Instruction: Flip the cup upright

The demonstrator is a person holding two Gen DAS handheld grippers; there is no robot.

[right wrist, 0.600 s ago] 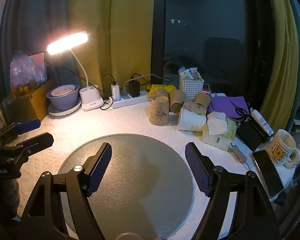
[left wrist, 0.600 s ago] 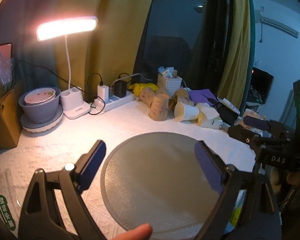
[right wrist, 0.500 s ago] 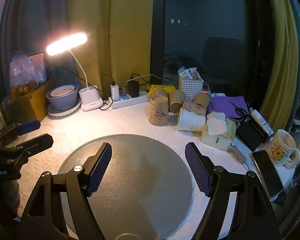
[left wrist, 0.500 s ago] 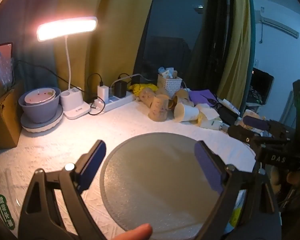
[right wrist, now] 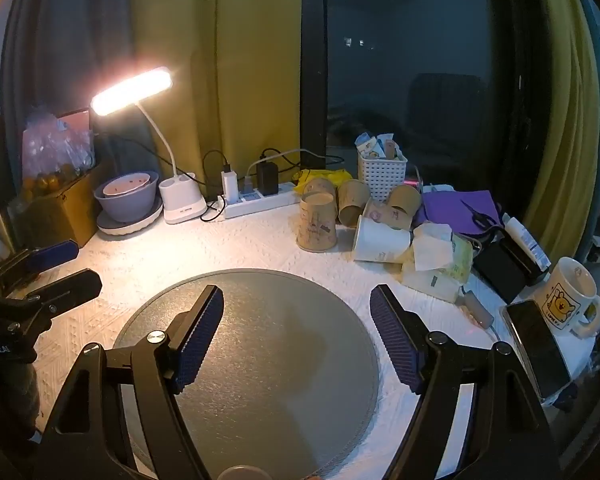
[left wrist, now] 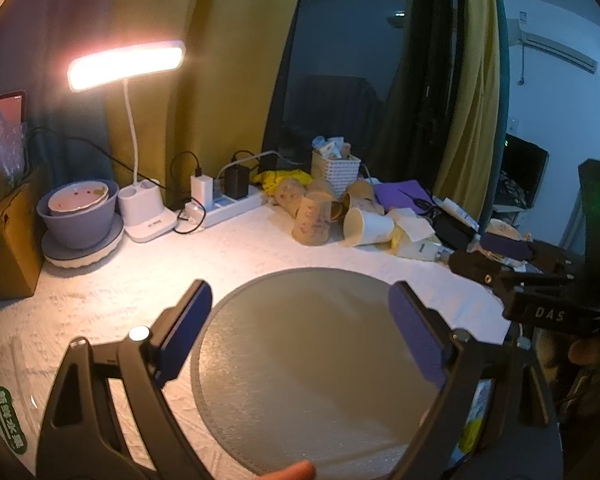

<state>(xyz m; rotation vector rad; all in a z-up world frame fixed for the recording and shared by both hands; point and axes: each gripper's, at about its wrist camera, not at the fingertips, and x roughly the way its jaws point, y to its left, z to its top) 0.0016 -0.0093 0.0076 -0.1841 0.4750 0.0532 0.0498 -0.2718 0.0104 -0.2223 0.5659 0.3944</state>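
A brown paper cup [right wrist: 317, 224] stands upside down on the white table, beyond the round grey mat [right wrist: 260, 360]; it also shows in the left wrist view [left wrist: 313, 220]. A white cup [right wrist: 380, 240] lies on its side beside it, with more brown cups [right wrist: 354, 200] lying behind. My left gripper [left wrist: 300, 328] is open and empty over the mat. My right gripper [right wrist: 296, 332] is open and empty over the mat too. The cups are well beyond both grippers.
A lit desk lamp [right wrist: 180, 204], a power strip [right wrist: 256, 200] and stacked purple bowls [right wrist: 128, 200] stand at the back left. A white basket [right wrist: 382, 172], tissue packs [right wrist: 436, 260], a phone [right wrist: 538, 348] and a mug [right wrist: 568, 300] crowd the right.
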